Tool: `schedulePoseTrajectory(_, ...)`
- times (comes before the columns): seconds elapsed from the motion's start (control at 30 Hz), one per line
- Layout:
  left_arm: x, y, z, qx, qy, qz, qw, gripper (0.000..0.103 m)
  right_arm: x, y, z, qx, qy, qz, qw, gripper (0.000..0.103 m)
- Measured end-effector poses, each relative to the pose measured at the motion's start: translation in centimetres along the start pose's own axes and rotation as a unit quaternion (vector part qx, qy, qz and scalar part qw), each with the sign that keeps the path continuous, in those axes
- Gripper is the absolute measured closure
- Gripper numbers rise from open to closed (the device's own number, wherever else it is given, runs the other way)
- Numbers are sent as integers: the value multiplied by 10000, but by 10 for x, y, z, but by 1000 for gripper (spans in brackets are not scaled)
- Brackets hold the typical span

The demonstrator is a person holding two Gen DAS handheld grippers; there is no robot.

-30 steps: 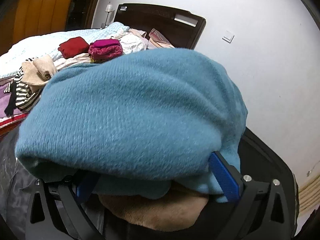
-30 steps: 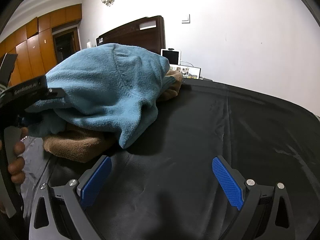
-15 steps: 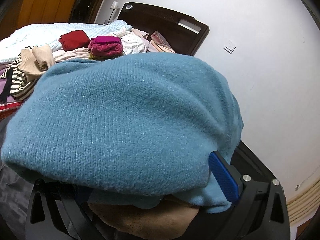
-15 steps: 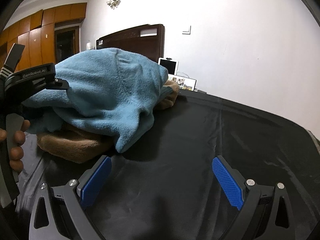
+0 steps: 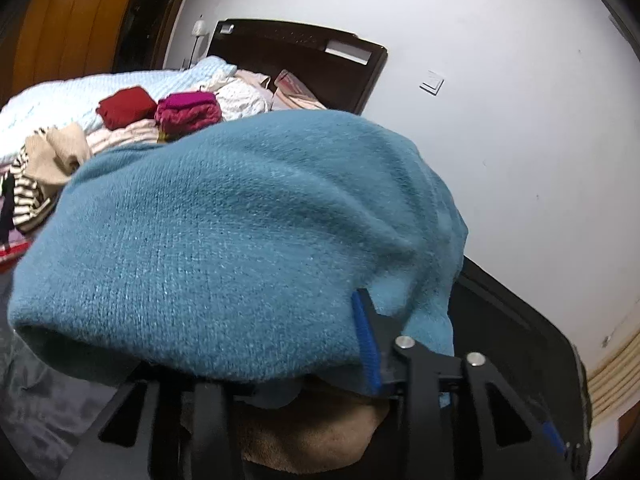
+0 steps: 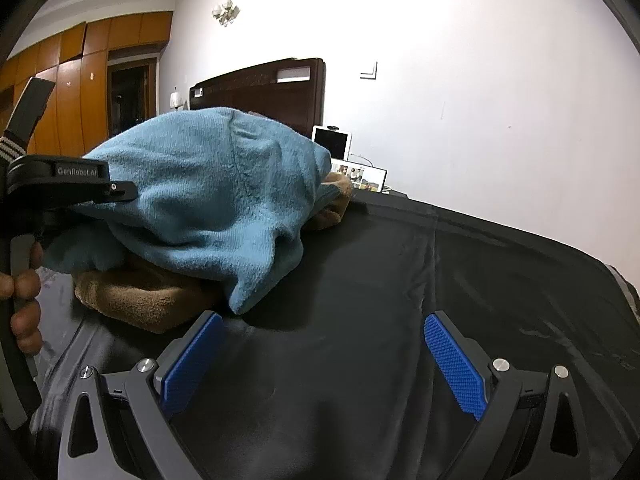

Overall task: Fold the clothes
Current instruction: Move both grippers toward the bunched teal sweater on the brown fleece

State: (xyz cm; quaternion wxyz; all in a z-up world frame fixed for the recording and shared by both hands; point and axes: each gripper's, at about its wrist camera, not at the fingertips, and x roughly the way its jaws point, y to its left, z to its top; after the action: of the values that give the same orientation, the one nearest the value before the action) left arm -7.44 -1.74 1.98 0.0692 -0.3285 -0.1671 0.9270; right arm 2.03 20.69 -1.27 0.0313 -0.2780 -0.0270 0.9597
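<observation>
A bulky blue knitted sweater (image 5: 224, 232) lies folded on a brown fleece garment (image 5: 312, 432) on a black cloth surface (image 6: 440, 280). My left gripper (image 5: 276, 340) reaches into the near edge of the blue sweater, and its jaws are closing with the knit between them. The right pad (image 5: 364, 340) presses into the fold, while the left finger is buried under the fabric. In the right wrist view a hand (image 6: 24, 292) holds that gripper at the sweater's (image 6: 216, 200) left side. My right gripper (image 6: 322, 320) hovers open over bare black cloth, just short of the sweater's hanging corner.
Behind the sweater a bed (image 5: 60, 96) carries piles of clothes, among them a red fold (image 5: 126, 106) and a magenta one (image 5: 188, 112). A dark headboard (image 5: 296, 64) and white wall stand behind. A tablet (image 6: 332, 142) and a photo frame (image 6: 360, 176) sit at the far edge.
The left gripper's right pad has swung inward and now pinches the sweater's near edge, which has bunched up. The right gripper stays open and has barely moved.
</observation>
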Motion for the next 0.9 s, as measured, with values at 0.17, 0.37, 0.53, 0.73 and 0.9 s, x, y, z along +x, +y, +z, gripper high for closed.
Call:
schedulePoseTrajectory(0.17, -8, -8, -3, 172, -125, 23, 9998, 73, -2, -2, 2, 53, -50, 1, 10000, 1)
schedulePoseTrajectory(0.37, -21, -19, -13, 423, -286, 42, 9987, 77, -2, -3, 3, 76, -90, 3, 9999, 1)
schedulePoseTrajectory(0.53, -32, -28, -20, 598, -378, 50, 9975, 77, -3, -4, 4, 121, -112, -2, 9999, 1)
schedulePoseTrajectory(0.73, -44, -36, -30, 807, -453, 51, 9957, 78, -5, -6, 5, 161, -140, -16, 9998, 1)
schedulePoseTrajectory(0.9, -53, -42, -42, 993, -559, 123, 9934, 79, -5, -9, 8, 195, -162, -37, 9997, 1)
